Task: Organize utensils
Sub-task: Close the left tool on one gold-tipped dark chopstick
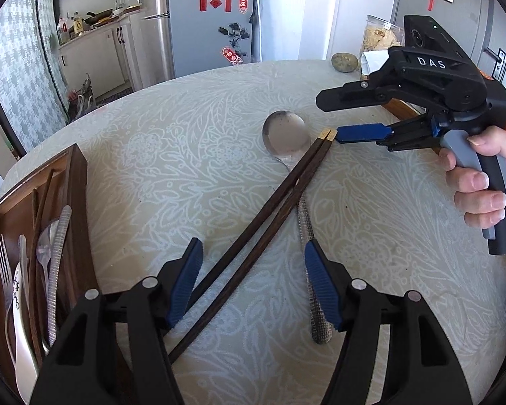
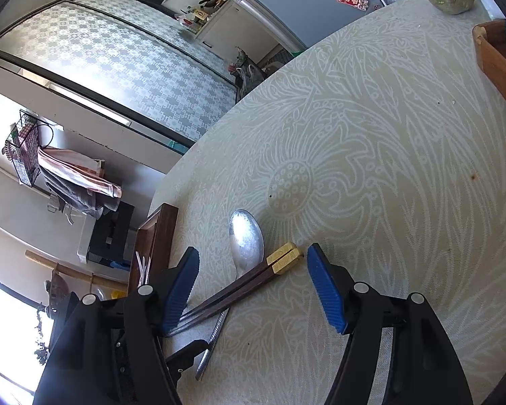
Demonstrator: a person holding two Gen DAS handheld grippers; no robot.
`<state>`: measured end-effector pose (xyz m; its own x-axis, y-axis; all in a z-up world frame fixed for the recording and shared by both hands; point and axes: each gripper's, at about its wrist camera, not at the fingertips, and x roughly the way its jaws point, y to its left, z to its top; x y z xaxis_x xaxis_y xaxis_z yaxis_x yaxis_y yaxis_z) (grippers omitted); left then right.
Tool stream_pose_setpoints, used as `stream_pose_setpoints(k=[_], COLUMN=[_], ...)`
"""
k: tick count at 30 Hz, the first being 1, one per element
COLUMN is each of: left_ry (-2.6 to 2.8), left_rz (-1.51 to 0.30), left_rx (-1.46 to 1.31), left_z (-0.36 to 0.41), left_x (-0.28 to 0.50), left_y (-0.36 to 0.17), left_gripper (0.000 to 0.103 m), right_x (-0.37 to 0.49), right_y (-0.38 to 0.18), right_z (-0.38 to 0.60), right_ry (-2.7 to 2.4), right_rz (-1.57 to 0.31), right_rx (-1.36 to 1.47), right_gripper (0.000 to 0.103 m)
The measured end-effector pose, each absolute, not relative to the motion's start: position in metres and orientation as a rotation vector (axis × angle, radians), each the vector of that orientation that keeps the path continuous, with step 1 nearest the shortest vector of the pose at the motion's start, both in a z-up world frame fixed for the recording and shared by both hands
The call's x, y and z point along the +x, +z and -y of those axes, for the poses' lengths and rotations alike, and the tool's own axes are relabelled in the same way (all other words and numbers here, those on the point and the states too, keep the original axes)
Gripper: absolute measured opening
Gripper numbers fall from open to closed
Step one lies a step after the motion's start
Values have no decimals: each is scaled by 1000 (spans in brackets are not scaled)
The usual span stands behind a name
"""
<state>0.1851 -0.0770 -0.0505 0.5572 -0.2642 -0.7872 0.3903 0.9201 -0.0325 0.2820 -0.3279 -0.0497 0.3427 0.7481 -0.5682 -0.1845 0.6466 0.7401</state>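
Tablecloth (image 1: 185, 141): chopsticks (image 1: 253, 236) cross spoon (image 1: 286, 131).

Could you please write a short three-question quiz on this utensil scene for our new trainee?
1. True or false: the chopsticks lie across the spoon on the table.
2. Which side of the left wrist view shows the wooden tray? A) left B) right C) top
3. Fill in: the jaws of the left hand-held gripper stand ____ around the chopsticks, not pressing them.

Key
1. True: the pair crosses the spoon's handle.
2. A: the tray sits at the left, already holding a fork and other utensils.
3. Open: likewise the right hand-held gripper, at the chopsticks' gold-tipped ends.
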Motion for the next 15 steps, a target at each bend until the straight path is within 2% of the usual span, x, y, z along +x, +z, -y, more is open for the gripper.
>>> stream_pose_setpoints(k=[5, 6, 8, 10, 12, 15], left_ry=[-406, -421, -435, -456, -478, -486], left_rz=[-900, -898, -895, -900, -906, -905], left_rx=[145, 142, 146, 133, 117, 106], left_z=[82, 84, 86, 86, 87, 88], left_x=[182, 181, 179, 180, 180, 180], left_y=[-49, -49, -49, -50, -50, -50], left_gripper=[47, 40, 34, 23, 17, 16], right_x=[280, 279, 279, 279, 280, 279], right_y=[-49, -49, -50, -50, -50, -50], right_z=[321, 320, 318, 317, 318, 318], right_ry=[680, 683, 679, 679, 679, 674], right_rz=[-1063, -1062, -1055, -1051, -1049, -1047], right_rx=[643, 637, 627, 623, 621, 617], right_gripper=[68, 68, 68, 68, 68, 68])
